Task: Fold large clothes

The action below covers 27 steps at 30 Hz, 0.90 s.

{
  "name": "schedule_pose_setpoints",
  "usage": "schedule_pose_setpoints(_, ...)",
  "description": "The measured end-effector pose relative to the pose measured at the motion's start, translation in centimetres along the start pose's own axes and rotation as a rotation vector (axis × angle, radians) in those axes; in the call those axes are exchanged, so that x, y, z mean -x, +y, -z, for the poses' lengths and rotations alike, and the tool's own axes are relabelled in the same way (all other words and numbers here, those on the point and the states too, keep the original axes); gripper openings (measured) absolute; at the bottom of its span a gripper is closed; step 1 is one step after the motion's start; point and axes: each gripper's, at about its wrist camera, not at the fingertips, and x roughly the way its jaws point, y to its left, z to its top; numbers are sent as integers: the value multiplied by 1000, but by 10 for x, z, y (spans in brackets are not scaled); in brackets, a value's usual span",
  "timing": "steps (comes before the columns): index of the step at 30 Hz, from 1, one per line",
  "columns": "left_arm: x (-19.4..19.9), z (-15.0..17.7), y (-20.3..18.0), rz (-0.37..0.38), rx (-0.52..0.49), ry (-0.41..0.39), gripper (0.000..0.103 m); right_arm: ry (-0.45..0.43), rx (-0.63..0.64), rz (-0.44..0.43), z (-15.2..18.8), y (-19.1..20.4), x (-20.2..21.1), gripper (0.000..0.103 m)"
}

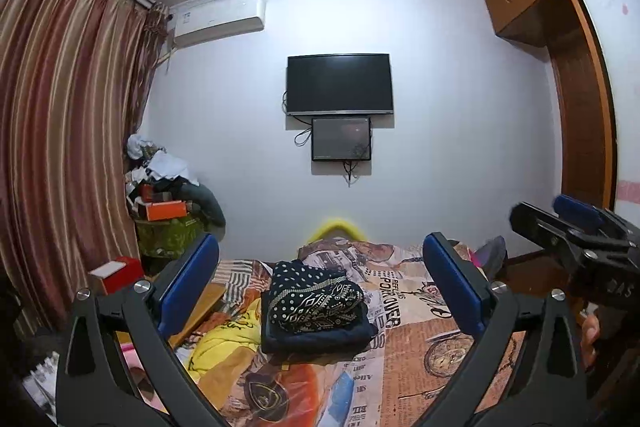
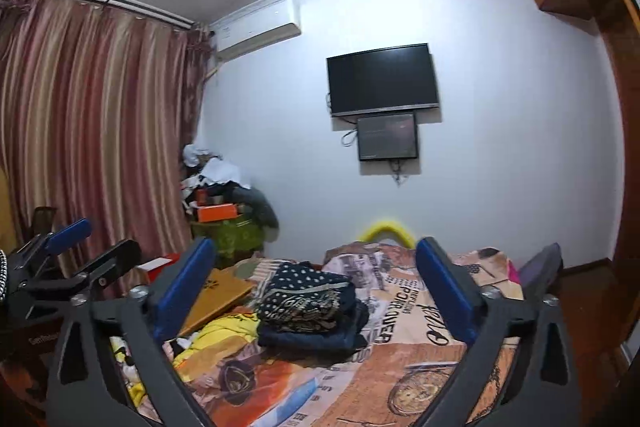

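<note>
A folded stack of dark clothes [image 1: 316,311] sits mid-bed on the printed bedspread [image 1: 420,347]; left gripper [image 1: 320,279] and right gripper [image 2: 316,283] gape wide, empty; yellow garment [image 1: 224,339] beside the stack looks unfolded.

Folded clothes [image 1: 316,303] stacked on bed [image 1: 432,339], loose garment [image 1: 224,343] left, television [image 1: 339,83] on wall behind

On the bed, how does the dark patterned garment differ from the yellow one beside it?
The dark patterned garment is folded into a compact bundle on top of a navy folded piece; the yellow garment lies crumpled and spread out. The dark one carries white dots and motifs; the yellow one looks mostly plain. Both rest on the printed bedspread.
</note>
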Motion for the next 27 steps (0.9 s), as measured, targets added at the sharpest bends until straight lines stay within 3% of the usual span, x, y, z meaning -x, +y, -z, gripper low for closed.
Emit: schedule_pose_setpoints(27,-5,18,-5,-5,-11,19,102,79,23,15,13,1,17,103)
